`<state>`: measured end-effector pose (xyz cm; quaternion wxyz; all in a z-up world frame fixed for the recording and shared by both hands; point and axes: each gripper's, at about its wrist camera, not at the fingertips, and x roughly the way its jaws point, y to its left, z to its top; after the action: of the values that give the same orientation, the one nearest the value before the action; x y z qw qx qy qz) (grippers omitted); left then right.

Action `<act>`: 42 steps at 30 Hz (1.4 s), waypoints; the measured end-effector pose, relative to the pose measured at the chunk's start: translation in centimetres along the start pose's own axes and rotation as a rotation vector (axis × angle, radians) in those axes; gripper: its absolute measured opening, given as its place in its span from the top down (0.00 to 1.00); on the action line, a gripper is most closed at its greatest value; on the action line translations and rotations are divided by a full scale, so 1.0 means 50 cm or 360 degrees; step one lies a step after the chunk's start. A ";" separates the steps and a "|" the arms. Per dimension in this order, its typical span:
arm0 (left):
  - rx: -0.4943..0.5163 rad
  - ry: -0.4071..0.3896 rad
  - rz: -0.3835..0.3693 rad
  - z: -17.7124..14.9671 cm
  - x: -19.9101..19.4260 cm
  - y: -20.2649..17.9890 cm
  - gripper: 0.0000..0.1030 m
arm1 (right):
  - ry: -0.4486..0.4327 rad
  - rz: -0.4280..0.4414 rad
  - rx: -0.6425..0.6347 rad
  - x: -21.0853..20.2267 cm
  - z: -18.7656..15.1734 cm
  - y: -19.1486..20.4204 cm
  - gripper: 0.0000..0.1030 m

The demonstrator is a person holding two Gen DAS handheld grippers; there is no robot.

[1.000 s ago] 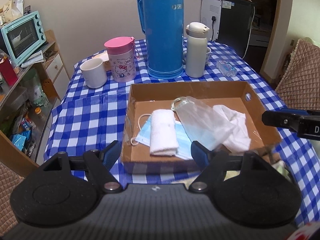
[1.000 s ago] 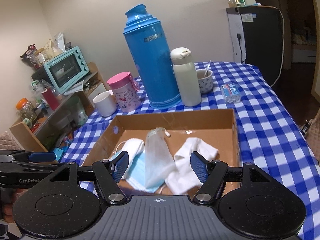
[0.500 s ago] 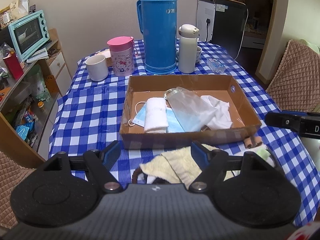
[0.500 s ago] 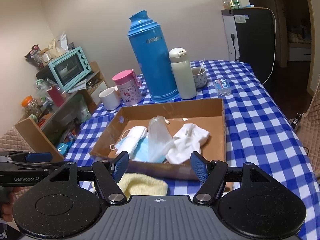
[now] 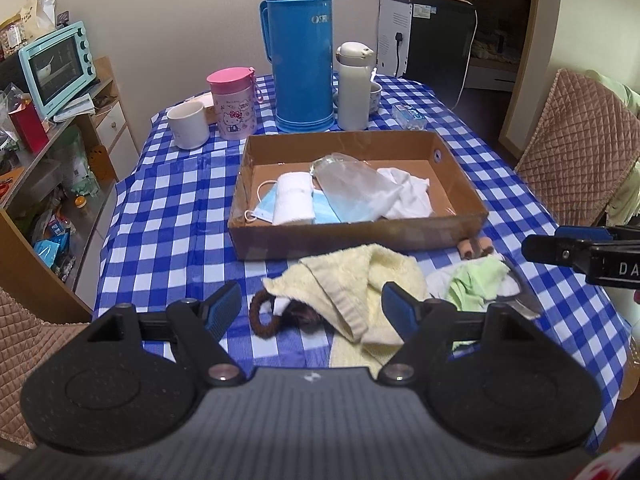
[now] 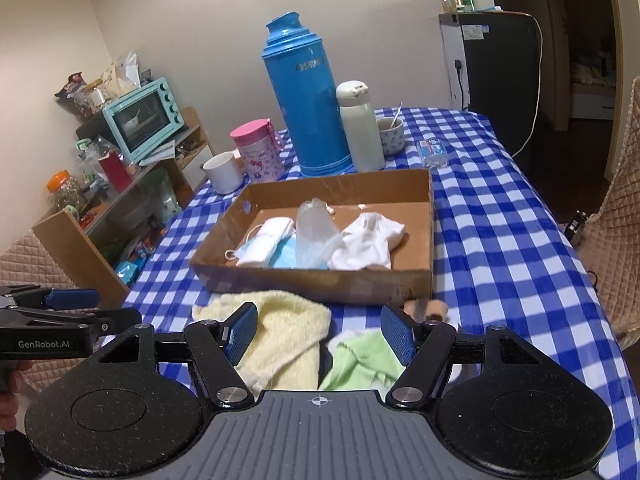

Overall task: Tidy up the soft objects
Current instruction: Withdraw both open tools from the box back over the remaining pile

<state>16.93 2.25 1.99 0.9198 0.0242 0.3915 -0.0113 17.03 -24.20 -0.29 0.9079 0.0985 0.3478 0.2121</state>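
A shallow cardboard box [image 5: 360, 234] [image 6: 320, 282] sits mid-table. It holds a rolled white towel [image 5: 294, 198], a blue face mask [image 5: 266, 204], a clear plastic bag [image 5: 352, 184] and a white cloth [image 5: 408, 196]. In front of it on the table lie a yellow towel [image 5: 360, 284] [image 6: 280, 324], a brown hair tie [image 5: 262, 316], a green cloth [image 5: 476, 286] [image 6: 360, 360] and a small tan item [image 5: 474, 246]. My left gripper [image 5: 312, 310] is open above the yellow towel. My right gripper [image 6: 319, 334] is open above the yellow and green cloths. Both are empty.
Behind the box stand a tall blue thermos [image 5: 302, 48], a white flask [image 5: 352, 84], a pink cup [image 5: 234, 102], a white mug [image 5: 188, 124] and a tissue pack [image 5: 408, 114]. A shelf with a teal oven [image 5: 56, 66] is left, a padded chair [image 5: 576, 152] right.
Both grippers have pulled back and up from the box. The yellow towel, hair tie and green cloth in front of the box have come into view. Both stay open.
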 end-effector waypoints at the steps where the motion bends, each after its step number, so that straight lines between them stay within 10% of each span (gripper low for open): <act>1: -0.0001 0.0001 -0.0001 -0.002 -0.003 0.000 0.27 | 0.0002 0.0000 0.0002 -0.005 -0.005 0.001 0.34; 42: -0.0022 0.0139 -0.0048 -0.111 -0.011 -0.061 0.27 | 0.0202 -0.0051 -0.0017 -0.023 -0.120 -0.007 0.34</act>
<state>12.42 -0.48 -1.55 0.9017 0.0122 0.4317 -0.0214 12.35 -24.88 -4.14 0.8878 0.0743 0.4052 0.2053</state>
